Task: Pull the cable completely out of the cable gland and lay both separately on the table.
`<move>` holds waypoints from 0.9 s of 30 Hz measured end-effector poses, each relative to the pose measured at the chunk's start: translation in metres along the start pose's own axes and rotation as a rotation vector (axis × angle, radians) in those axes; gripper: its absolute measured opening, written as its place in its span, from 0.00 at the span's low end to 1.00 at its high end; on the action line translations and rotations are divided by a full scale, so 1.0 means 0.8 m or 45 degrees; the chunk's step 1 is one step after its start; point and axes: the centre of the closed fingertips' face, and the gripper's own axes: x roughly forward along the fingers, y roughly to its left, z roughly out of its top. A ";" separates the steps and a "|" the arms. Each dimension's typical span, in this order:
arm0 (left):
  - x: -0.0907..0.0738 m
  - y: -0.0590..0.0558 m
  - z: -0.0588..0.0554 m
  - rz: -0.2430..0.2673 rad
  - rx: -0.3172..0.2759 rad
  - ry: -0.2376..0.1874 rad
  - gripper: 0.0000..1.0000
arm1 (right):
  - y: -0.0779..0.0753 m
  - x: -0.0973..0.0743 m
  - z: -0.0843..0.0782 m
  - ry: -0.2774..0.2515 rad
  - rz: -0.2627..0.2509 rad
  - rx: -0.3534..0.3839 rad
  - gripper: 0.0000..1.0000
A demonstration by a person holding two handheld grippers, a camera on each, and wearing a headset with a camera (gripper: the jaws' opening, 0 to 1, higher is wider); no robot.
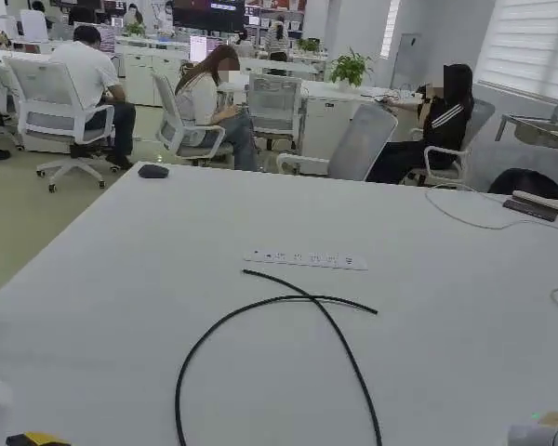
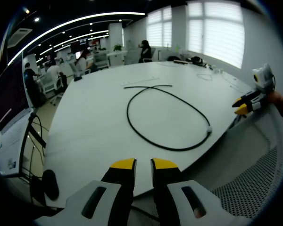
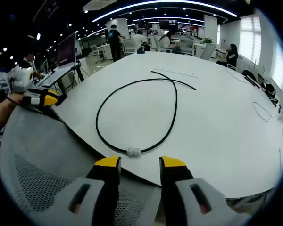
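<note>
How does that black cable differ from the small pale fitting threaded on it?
The black cable is long and thin, curled into a loop that crosses itself; the cable gland is a short stubby piece. The cable is black, the gland whitish. The cable reaches far across the table, the gland sits near its edge. Both lie on the table, the gland still threaded on the cable.

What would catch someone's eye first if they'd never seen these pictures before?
A black cable lies in a big loop with its ends crossing, in the middle of a wide white table. A small pale gland sits on the loop near the table's closest edge, just ahead of the right gripper. Beyond the table, people sit at office desks.
</note>
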 end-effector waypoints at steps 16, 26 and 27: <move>0.001 0.004 -0.001 0.005 -0.030 -0.004 0.31 | -0.001 -0.001 -0.001 0.007 -0.009 0.000 0.43; -0.001 0.002 0.000 0.012 -0.029 -0.011 0.30 | -0.002 0.000 -0.002 0.010 -0.003 0.001 0.42; -0.001 0.001 0.000 0.012 -0.029 -0.011 0.30 | -0.002 0.000 -0.001 0.008 -0.006 0.000 0.42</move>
